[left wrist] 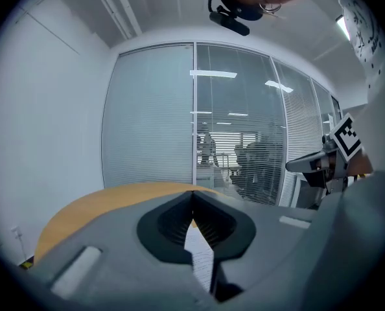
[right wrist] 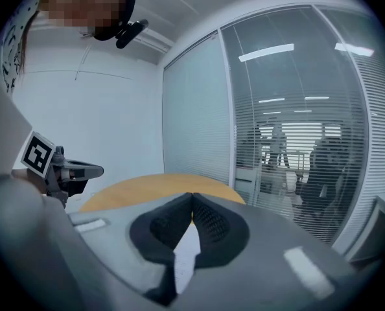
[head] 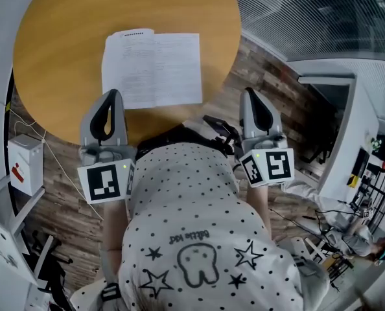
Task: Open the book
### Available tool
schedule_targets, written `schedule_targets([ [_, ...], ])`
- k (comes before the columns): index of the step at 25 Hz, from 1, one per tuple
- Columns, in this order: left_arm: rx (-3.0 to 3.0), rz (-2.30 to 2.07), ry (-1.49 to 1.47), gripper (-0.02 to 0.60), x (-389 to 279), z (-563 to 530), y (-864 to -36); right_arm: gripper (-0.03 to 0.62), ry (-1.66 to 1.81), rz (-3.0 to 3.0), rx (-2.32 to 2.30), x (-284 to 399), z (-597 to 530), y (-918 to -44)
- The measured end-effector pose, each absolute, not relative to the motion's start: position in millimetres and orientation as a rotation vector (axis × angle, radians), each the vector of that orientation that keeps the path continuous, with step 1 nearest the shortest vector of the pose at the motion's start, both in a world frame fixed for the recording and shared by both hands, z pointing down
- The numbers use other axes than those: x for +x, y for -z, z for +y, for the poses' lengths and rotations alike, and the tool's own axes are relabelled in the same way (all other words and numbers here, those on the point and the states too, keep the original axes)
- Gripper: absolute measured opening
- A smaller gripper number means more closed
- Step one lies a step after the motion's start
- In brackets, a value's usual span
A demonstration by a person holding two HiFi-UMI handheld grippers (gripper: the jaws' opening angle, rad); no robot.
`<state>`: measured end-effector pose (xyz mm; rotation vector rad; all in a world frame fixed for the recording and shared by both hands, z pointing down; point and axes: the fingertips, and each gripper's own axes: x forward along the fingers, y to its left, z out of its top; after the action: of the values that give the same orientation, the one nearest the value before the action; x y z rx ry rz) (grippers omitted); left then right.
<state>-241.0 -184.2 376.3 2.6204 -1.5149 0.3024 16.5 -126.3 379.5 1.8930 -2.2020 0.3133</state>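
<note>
book (head: 152, 69) lies open on desk (head: 56, 37) | left gripper (head: 112, 94), right gripper (head: 251, 94): jaws together, empty | opening looks done; next: just hold clear

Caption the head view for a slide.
Book open on table; left gripper and right gripper shut, empty.

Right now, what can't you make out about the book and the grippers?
- Print on the book: head view, too small to read.
- Most of the book, both gripper views: only a white sliver shows; the left gripper and right gripper bodies hide the rest.
- Near edge of the table: head view, partly behind the person's torso.
</note>
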Motion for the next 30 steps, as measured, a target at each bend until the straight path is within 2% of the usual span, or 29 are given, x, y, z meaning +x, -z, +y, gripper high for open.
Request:
schedule_targets([
  [9,2.602,-1.496,-0.26,0.011,-238.3,-194.0,-389.4,0.003,-0.299,-2.22,1.906,10.4,-140.8,-388.9],
  [14,2.561,-1.45,-0.329,0.011,-241.5,-177.8,-404.7,0.003,-0.406,-2.203,1.861,-2.1,-124.7,-408.4],
  [30,2.657,-1.394,-0.264,0.011,-218.8,-183.0,-390.1,0.003,-0.329,-2.277,1.813,-20.8,-134.8,-399.3],
])
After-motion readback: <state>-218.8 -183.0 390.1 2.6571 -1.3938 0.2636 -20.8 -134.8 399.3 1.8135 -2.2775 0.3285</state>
